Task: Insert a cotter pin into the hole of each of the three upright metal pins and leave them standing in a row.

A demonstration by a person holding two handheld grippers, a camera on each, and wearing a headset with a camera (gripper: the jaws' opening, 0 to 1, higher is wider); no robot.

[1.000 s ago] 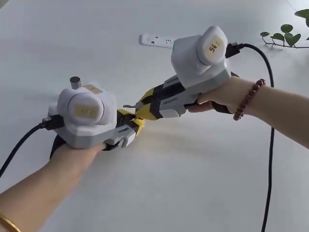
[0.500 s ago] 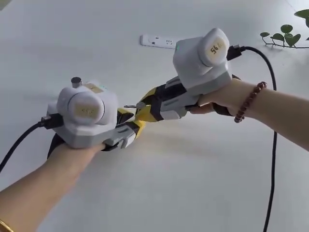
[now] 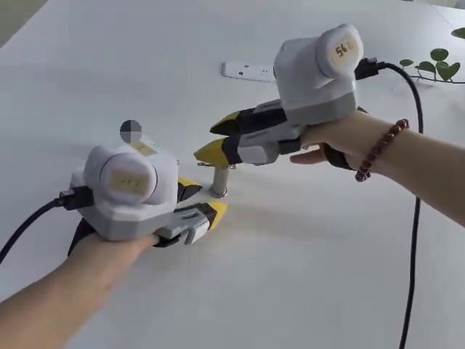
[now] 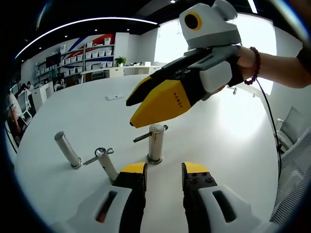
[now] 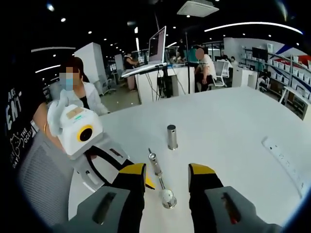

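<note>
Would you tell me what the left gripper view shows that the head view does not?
The left gripper view adds a bare pin and a second pin with a cotter pin through it. The head view adds a leafy plant. Both show the nearest pin, its cotter pin fitted, and the right gripper close above it, fingers apart.
</note>
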